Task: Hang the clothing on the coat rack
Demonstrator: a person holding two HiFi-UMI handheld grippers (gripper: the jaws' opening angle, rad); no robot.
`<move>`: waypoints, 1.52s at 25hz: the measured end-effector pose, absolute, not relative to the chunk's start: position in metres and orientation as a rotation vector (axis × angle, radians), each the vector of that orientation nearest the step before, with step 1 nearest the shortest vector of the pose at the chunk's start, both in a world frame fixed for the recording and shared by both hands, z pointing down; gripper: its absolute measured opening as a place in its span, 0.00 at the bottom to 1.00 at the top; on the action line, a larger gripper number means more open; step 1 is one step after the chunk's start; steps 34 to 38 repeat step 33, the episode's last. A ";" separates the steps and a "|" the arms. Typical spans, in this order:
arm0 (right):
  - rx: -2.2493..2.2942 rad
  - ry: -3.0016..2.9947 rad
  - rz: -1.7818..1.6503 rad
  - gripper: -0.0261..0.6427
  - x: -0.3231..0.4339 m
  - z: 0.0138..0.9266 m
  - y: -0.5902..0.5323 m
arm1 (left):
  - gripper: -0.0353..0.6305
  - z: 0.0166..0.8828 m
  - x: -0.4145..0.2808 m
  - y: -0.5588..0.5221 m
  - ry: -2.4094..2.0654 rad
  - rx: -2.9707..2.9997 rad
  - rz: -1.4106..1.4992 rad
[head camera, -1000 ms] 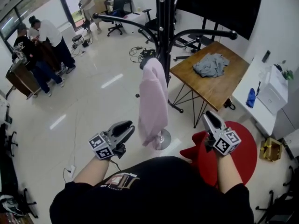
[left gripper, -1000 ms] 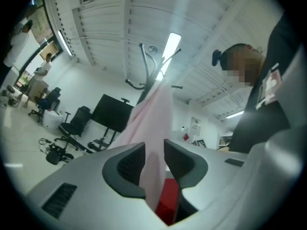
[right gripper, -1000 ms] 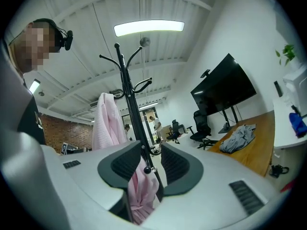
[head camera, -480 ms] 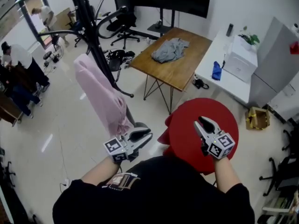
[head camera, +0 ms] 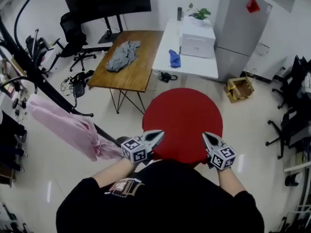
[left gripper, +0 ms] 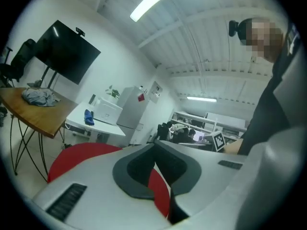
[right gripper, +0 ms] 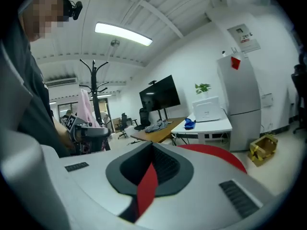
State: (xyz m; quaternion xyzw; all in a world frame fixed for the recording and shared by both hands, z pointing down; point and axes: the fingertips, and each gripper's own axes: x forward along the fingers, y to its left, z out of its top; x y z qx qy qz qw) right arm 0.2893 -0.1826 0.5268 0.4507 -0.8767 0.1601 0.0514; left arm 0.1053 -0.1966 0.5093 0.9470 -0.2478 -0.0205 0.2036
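Left tool (head camera: 158, 135), right tool (head camera: 206, 136) swung from clothing (head camera: 63, 125) to red table (head camera: 182, 118) edge.

A pink garment (head camera: 68, 130) hangs draped on the black coat rack (head camera: 24, 62), to the left of the left gripper (head camera: 156, 136), with its lower end bunched nearest that gripper. A grey garment (head camera: 121, 56) lies crumpled well ahead of it, apart from the rack.
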 end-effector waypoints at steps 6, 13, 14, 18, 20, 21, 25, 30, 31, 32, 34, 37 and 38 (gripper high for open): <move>1.419 -2.694 0.661 0.04 0.297 0.550 -0.156 | 0.05 0.529 0.132 -0.177 -0.596 2.644 0.030; 1.393 -2.702 0.672 0.04 0.295 0.553 -0.151 | 0.05 0.522 0.142 -0.167 -0.527 2.717 0.056; 1.382 -2.705 0.670 0.04 0.293 0.552 -0.152 | 0.05 0.523 0.141 -0.168 -0.532 2.705 0.051; 1.325 -2.724 0.616 0.04 0.285 0.548 -0.156 | 0.05 0.524 0.136 -0.173 -0.556 2.667 0.029; 1.316 -2.727 0.595 0.04 0.283 0.546 -0.158 | 0.05 0.524 0.135 -0.174 -0.557 2.667 0.031; 1.317 -2.724 0.592 0.04 0.283 0.545 -0.158 | 0.05 0.524 0.136 -0.174 -0.554 2.668 0.032; 1.296 -2.721 0.575 0.04 0.279 0.543 -0.161 | 0.05 0.522 0.133 -0.176 -0.553 2.671 0.025; 1.309 -2.716 0.551 0.04 0.279 0.539 -0.163 | 0.05 0.517 0.129 -0.179 -0.558 2.676 0.009; 1.300 -2.720 0.550 0.04 0.278 0.540 -0.163 | 0.05 0.516 0.129 -0.179 -0.559 2.679 0.010; 1.290 -2.723 0.550 0.04 0.278 0.541 -0.163 | 0.05 0.516 0.129 -0.179 -0.559 2.679 0.012; 1.280 -2.725 0.550 0.04 0.277 0.542 -0.163 | 0.05 0.516 0.130 -0.179 -0.558 2.679 0.015; 1.280 -2.725 0.550 0.04 0.277 0.542 -0.163 | 0.05 0.516 0.130 -0.179 -0.558 2.679 0.015; 1.280 -2.725 0.550 0.04 0.277 0.542 -0.163 | 0.05 0.516 0.130 -0.179 -0.558 2.679 0.015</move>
